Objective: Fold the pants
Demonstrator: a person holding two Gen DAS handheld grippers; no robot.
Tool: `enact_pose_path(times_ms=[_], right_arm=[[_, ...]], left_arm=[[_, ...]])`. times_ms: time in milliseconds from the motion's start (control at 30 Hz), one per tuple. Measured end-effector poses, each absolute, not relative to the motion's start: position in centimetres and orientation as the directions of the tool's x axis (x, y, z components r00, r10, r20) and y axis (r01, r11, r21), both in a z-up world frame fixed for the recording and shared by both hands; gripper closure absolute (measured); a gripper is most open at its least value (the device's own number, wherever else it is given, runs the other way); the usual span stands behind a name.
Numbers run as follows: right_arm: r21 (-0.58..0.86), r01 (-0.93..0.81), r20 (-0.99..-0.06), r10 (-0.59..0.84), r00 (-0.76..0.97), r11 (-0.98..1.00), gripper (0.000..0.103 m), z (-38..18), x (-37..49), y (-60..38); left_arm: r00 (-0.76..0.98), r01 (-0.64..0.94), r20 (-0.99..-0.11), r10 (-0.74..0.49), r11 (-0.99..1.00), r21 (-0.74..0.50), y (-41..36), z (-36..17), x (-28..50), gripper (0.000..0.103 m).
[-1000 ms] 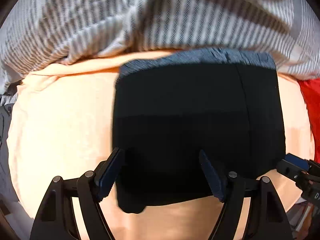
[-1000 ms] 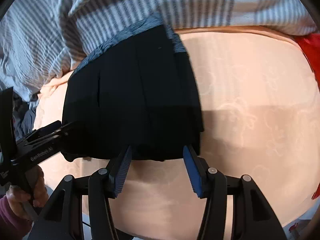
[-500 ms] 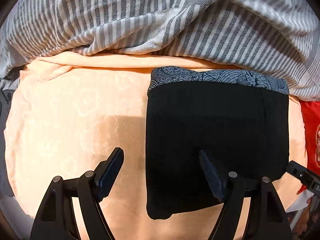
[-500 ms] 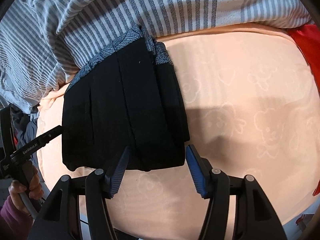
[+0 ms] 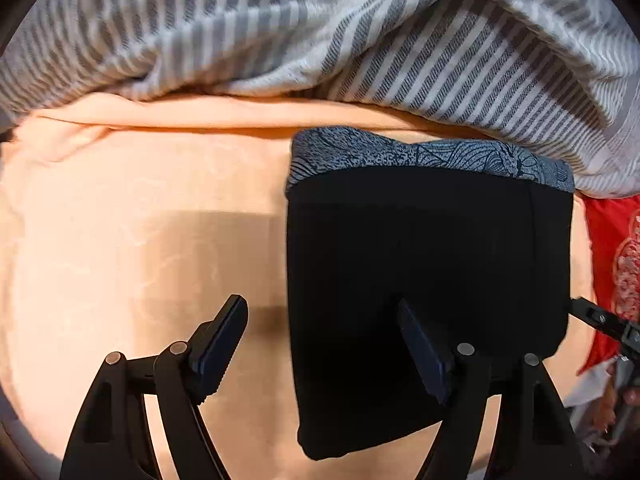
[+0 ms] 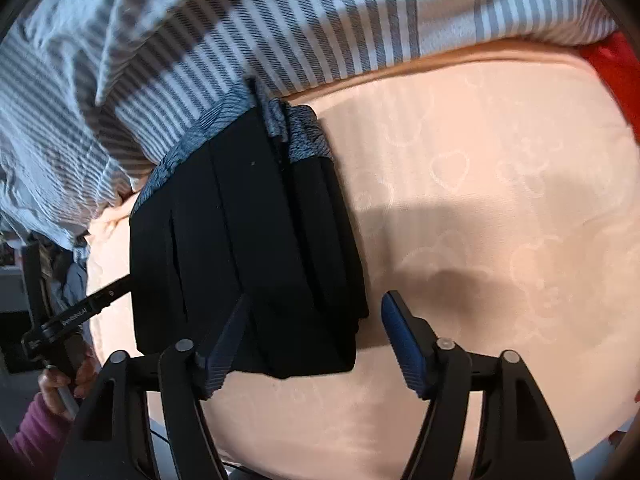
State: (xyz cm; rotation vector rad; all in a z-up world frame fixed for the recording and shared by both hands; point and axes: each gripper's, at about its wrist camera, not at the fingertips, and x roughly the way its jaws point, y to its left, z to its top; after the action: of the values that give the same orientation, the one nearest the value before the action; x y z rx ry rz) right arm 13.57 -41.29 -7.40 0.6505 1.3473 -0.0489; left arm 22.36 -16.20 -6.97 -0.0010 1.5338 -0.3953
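Hand-held grippers (image 5: 320, 344) (image 6: 314, 336) parted, above pants (image 5: 428, 288)

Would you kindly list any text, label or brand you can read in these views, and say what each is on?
White print on the side of the left tongs, seen in the right wrist view: too small and blurred to read.
Black pants, striped blanket, peach sheet: patterns only, no text.

Black left gripper (image 5: 322, 346) with blue pads; silver screws; seemingly purple sleeve (image 6: 34, 428).

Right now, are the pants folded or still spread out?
Folded: the black pants lie as a compact stacked rectangle on the peach blanket.
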Motion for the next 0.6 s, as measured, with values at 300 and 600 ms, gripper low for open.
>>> enact_pose_path(times_ms=[300, 600], right_arm=[[0.571, 0.328, -0.818, 0.488, 0.305, 0.752, 0.029, -9.7, 15.2, -43.9], [0.685, 0.238, -0.728, 0.634, 0.259, 0.689, 0.027, -12.5, 17.5, -44.6]], left_arm=[[-0.068, 0.320, -0.949, -0.308, 0.894, -0.313, -16.2, -8.6, 23.4, 0.025], [-0.148, 0.354, -0.924, -0.354, 0.853, -0.383, -15.9, -10.0, 24.4, 0.024]])
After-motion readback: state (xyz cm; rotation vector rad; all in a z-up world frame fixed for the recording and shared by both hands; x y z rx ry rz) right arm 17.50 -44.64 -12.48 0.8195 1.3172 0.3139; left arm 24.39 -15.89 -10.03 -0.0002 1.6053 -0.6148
